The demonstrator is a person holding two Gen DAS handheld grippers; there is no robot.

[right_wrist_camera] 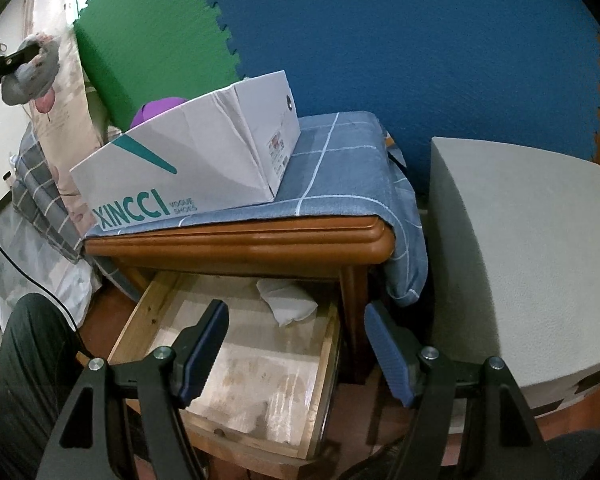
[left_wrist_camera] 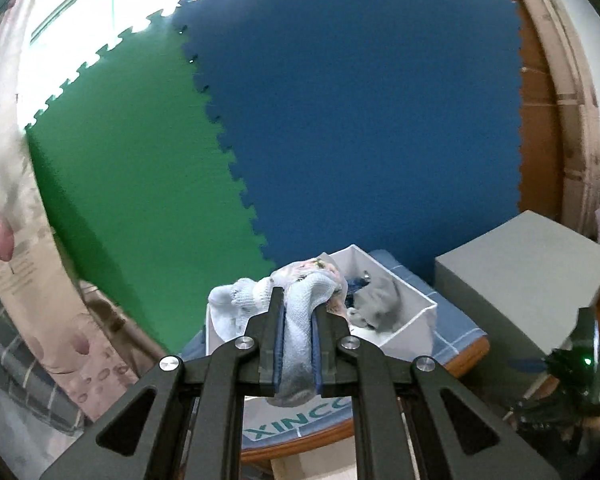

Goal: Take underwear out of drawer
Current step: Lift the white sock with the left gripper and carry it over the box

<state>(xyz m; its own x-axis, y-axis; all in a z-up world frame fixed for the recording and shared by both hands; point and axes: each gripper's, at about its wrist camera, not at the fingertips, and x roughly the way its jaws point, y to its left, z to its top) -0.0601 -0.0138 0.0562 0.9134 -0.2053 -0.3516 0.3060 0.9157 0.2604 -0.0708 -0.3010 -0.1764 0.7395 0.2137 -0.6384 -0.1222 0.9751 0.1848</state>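
- My view is filled by the wooden table (right_wrist_camera: 260, 236), its drawer (right_wrist_camera: 236, 364) pulled out so I can reach in.
- The shoebox (right_wrist_camera: 188, 160) on top collects what comes out.
- Left gripper (left_wrist_camera: 298, 312): jaws clamped on pale underwear (left_wrist_camera: 300, 300), lifted over the box.
- Right gripper (right_wrist_camera: 296, 344): jaws wide, empty, poised above the drawer, a white piece (right_wrist_camera: 286, 298) lying just beyond.

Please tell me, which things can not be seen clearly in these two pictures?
- Back of the drawer, right wrist view: hidden under the nightstand top.
- Inside of the shoe box, right wrist view: its wall hides it.
- Lower end of the pale cloth, left wrist view: covered by the left gripper.
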